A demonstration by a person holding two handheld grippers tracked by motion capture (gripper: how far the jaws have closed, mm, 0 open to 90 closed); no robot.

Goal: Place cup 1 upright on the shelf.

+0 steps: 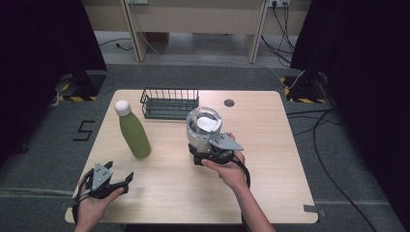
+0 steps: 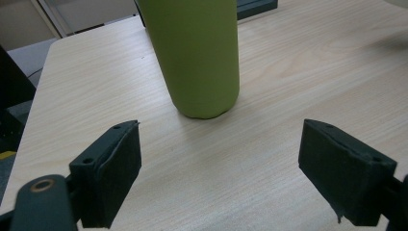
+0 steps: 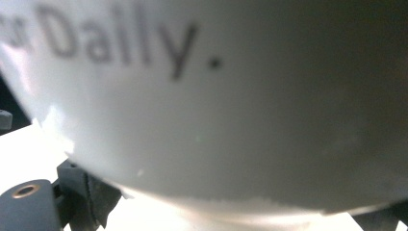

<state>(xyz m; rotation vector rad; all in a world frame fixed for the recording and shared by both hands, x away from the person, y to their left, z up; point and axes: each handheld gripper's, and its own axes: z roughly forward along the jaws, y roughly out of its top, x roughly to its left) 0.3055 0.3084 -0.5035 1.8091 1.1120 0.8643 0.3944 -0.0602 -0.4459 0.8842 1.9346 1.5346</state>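
A round white-and-clear container [image 1: 203, 126] printed "Daily." [image 3: 202, 96] stands mid-table. My right gripper [image 1: 209, 152] is shut on its lower part; in the right gripper view [image 3: 240, 211] a jaw shows at each bottom corner against its base. I cannot tell whether it rests on the table or hangs just above it. A green bottle [image 1: 134, 131] with a white cap stands to the left. My left gripper [image 1: 121, 173] is open near the front left edge. Its jaws point at the bottle's base [image 2: 202, 62], with bare tabletop between them [image 2: 221, 163].
A dark wire basket [image 1: 169, 102] stands at the back of the wooden table [image 1: 270, 164], just behind the container. A small round grommet [image 1: 229, 102] sits in the tabletop to its right. Cables run over the floor on the right.
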